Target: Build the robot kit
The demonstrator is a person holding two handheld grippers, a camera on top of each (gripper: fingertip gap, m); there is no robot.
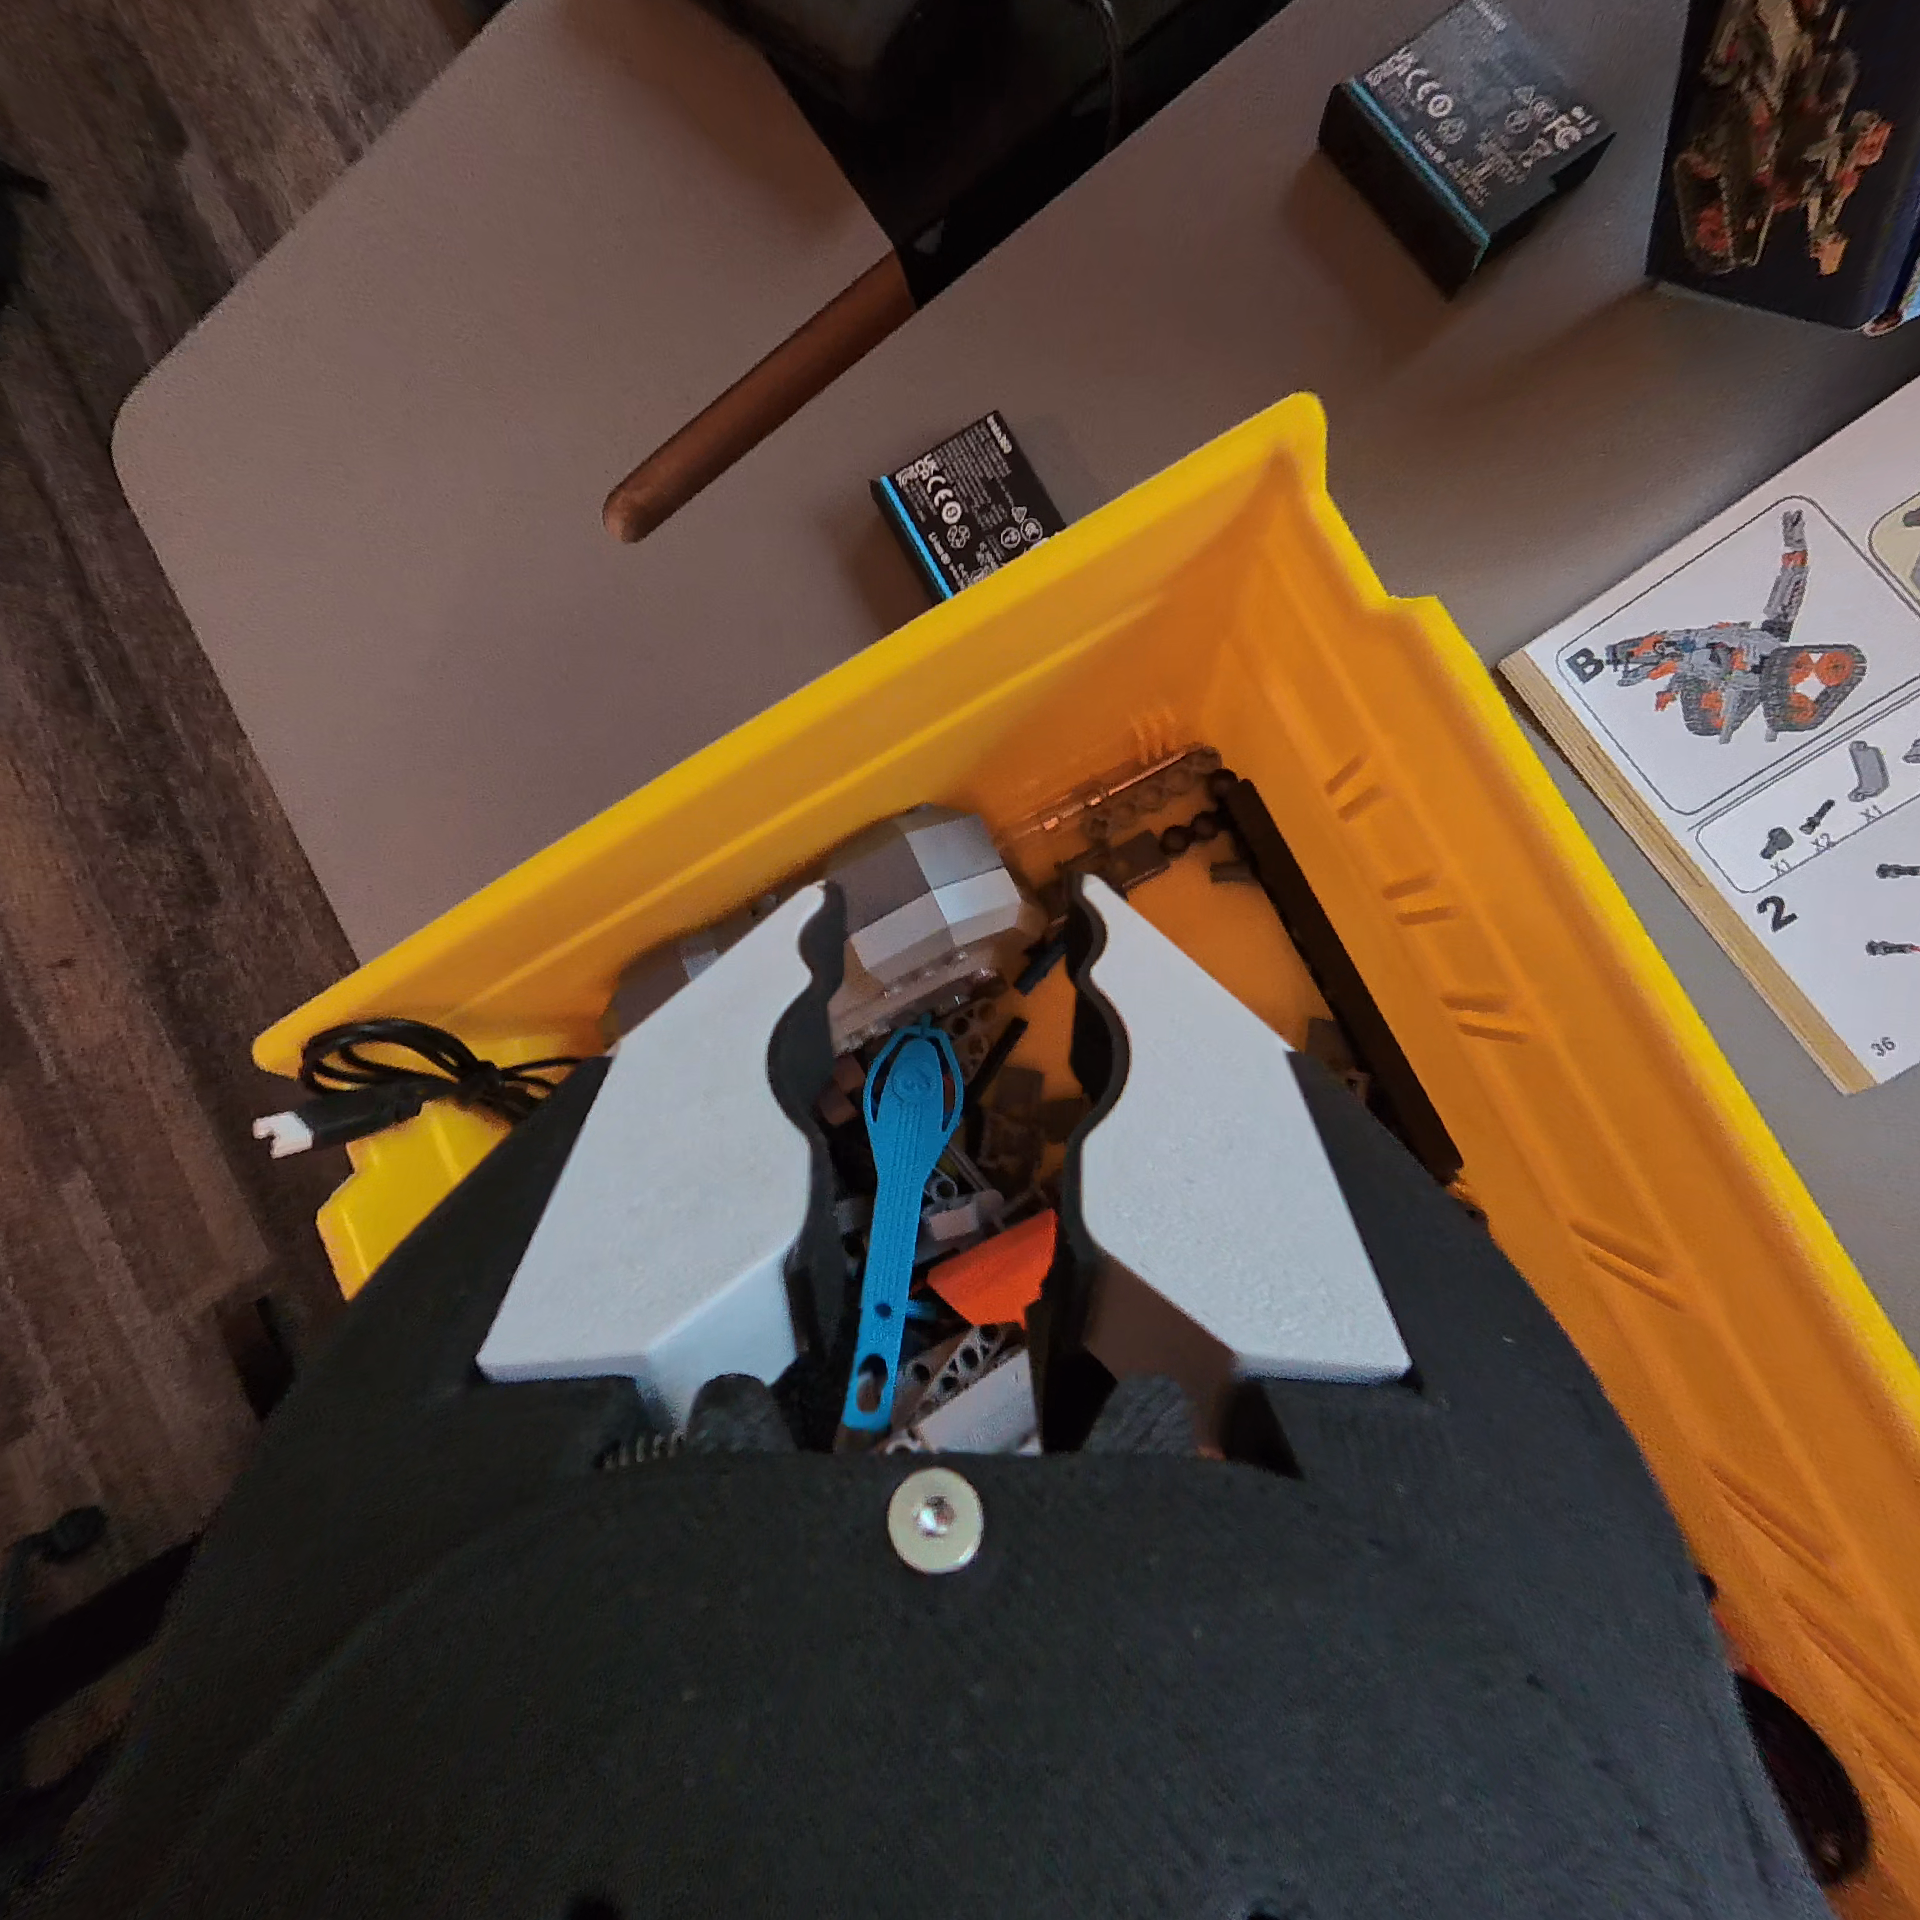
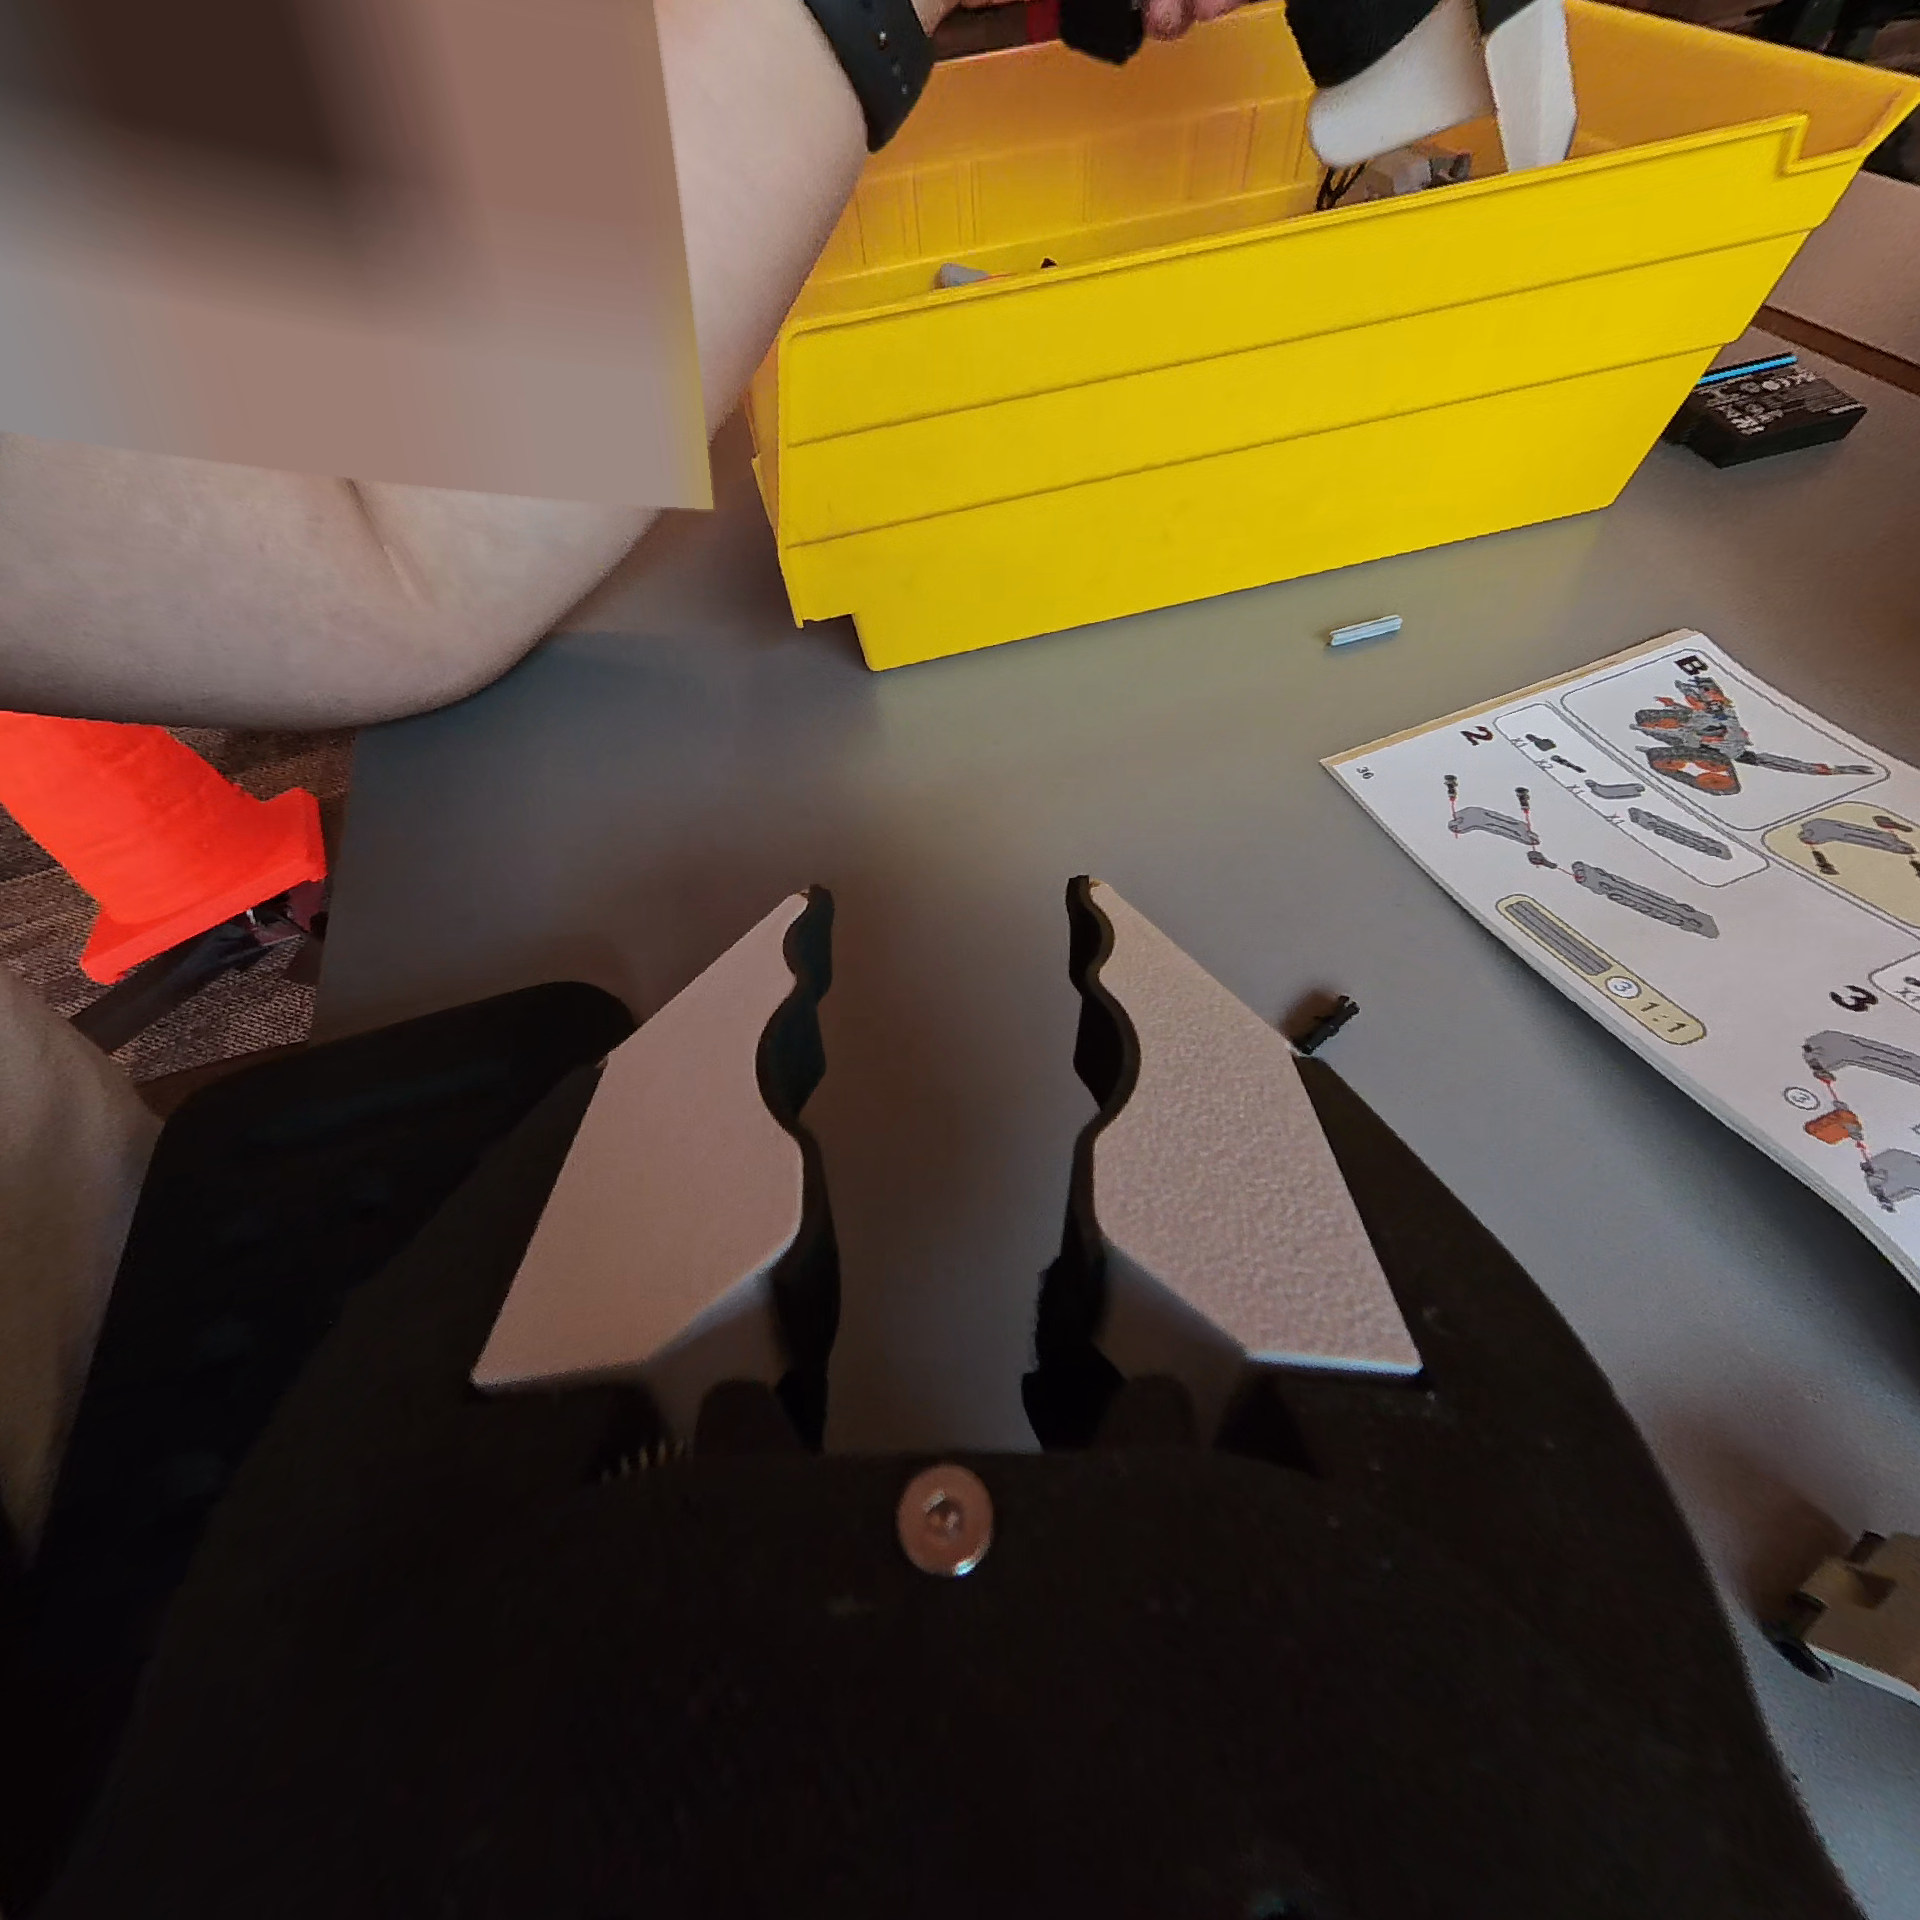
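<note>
Two grippers show, both with jaws apart and nothing between them. The left gripper (image 1: 956, 899) reaches down into the yellow bin (image 1: 1351, 727), its fingertips just above a heap of small building parts; a blue tool (image 1: 899, 1195) and an orange piece (image 1: 997, 1262) lie between the fingers, and a grey block (image 1: 925, 894) sits near the tips. A black cable (image 1: 384, 1070) hangs over the bin's rim. The right gripper (image 2: 945, 904) hovers over the bare grey table (image 2: 935, 769), well short of the bin (image 2: 1247, 416). A black pin (image 2: 1325, 1023) lies just beside its right finger, with a booklet (image 2: 1662, 914) further right and a pale bar (image 2: 1364, 631) near the bin.
</note>
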